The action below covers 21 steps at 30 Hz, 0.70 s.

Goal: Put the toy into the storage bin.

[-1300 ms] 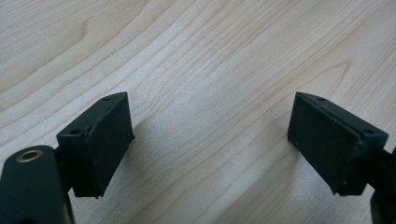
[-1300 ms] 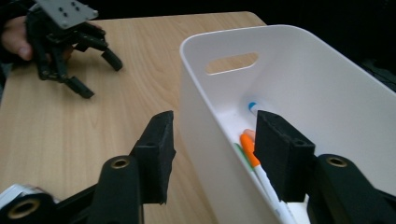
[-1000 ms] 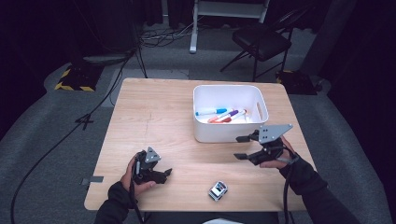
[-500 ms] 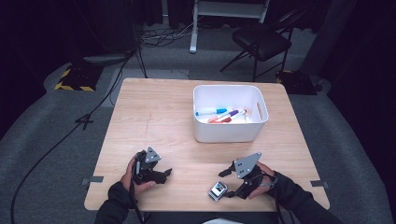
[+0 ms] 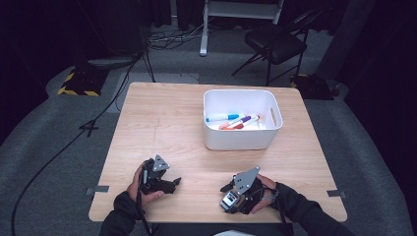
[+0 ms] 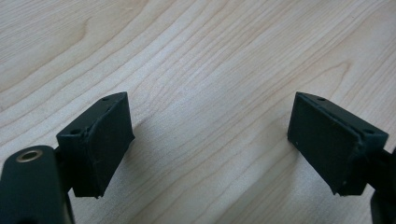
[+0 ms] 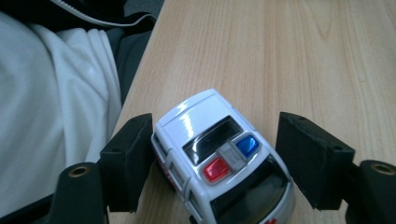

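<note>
Toy police car [image 7: 219, 158] sits between right gripper [image 7: 215, 163] jaws (left pad seemingly touching).

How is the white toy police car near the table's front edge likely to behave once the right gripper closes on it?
The toy police car looks hard and glossy, so it is probably stiff but somewhat slippery against the pads. If its wheels turn, a nudge may roll it, and the table edge is close. The right gripper straddles it, and one side still shows a gap.

Right gripper [image 5: 230, 192] down from beside the white bin [image 5: 242, 119] to the table's near edge, jaws astride the toy police car [image 7: 222, 161], lately closing a little.
</note>
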{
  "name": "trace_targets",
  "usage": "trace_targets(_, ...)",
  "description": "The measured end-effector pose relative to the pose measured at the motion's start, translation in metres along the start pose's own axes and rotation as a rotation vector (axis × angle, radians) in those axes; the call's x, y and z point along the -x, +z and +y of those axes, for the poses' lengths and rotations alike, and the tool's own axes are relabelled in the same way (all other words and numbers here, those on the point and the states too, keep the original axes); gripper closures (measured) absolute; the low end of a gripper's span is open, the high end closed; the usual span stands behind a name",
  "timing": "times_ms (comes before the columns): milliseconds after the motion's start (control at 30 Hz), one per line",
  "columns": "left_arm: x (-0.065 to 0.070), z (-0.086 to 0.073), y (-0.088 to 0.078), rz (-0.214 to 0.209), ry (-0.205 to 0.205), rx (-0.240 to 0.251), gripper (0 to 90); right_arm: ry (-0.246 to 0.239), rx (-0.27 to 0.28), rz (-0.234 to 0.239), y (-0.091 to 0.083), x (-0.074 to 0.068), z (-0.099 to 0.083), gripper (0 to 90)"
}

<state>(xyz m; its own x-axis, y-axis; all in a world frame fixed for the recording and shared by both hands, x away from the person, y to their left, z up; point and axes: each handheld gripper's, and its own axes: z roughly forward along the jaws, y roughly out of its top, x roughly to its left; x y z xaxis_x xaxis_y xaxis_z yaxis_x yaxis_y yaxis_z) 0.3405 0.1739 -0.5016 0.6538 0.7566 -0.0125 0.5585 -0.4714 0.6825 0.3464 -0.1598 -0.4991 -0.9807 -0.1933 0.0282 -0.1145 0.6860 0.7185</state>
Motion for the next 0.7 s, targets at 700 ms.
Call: trace_targets(700,0.0,0.0,0.0,0.0,0.0,0.0,14.3,0.275,0.017,-0.249,-0.043,0.029,-0.035,47.6)
